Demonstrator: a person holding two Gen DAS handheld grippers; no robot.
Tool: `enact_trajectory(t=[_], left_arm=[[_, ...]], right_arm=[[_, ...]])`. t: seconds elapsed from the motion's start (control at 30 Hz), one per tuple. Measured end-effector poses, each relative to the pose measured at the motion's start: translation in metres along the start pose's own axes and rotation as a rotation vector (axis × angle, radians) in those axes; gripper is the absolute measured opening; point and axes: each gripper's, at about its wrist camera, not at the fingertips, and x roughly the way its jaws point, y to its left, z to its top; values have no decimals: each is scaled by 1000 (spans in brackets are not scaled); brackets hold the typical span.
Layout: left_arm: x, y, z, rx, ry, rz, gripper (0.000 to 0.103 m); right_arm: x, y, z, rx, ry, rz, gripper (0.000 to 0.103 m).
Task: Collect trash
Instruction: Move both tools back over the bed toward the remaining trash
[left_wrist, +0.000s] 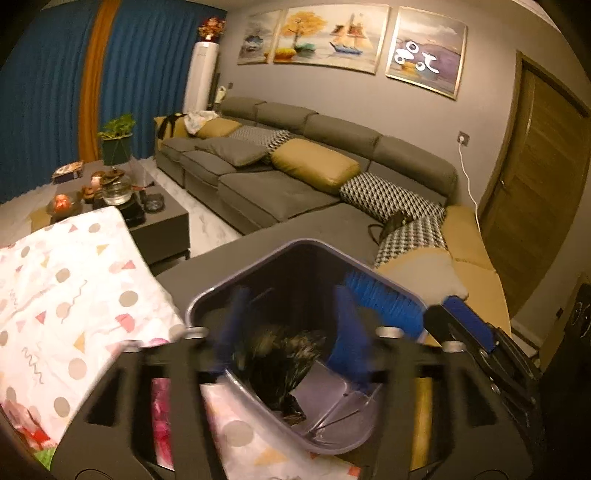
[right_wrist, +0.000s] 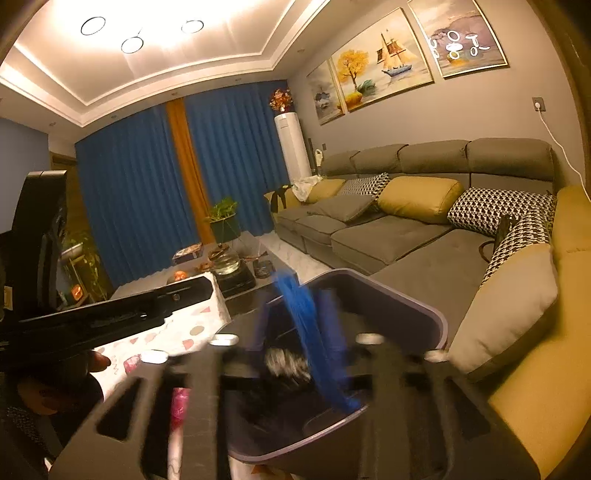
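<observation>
A purple-grey dustpan-like bin (left_wrist: 258, 266) is tilted toward me, with crumpled black trash (left_wrist: 280, 365) inside. My left gripper (left_wrist: 291, 332) has blue fingers (left_wrist: 236, 325) reaching into it, blurred; the jaws stand apart around the trash. The right gripper holds a blue-bristled brush (left_wrist: 380, 299) at the bin's right rim. In the right wrist view the bin (right_wrist: 424, 306) sits under my right gripper (right_wrist: 295, 321), whose blue fingers (right_wrist: 328, 314) close on the brush (right_wrist: 310, 332) above dark trash (right_wrist: 284, 365).
A patterned white cloth (left_wrist: 74, 295) covers the surface at left. A dark coffee table (left_wrist: 159, 225) with a kettle and dishes stands behind. A grey sectional sofa (left_wrist: 295, 192) with cushions runs along the wall. The left gripper's black body (right_wrist: 110, 314) crosses the right view.
</observation>
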Motion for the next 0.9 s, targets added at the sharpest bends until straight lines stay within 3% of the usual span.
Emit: enact_trajectory(t=[0.13,0.2,0.4,0.57,0.7,0.8,0.9], left_arm=[[-17,10,1,-3,-9,43,67],[-33,15,1,16,-23,73,73],[-108,38,-5,55,-117,191,85],[-184,73,-27,7,-177,292,89],[-239,111,-64,-85,-184,399,89],[-272,133,-109,-155,-170,506,90],[-289,142,-146,-208,-152,524,90]], right_arm=[[-9,0,0,-15,-6,-14,48],[-19,4,-1,-37,-32,-24,57],[-40,18,-10,-54,-61,6,72],[-55,41,-22,-75,-57,62,78],[-66,72,-40,-148,-36,109,78],[-72,92,-53,-176,-29,134,78],[-76,110,-68,-177,-6,164,78]])
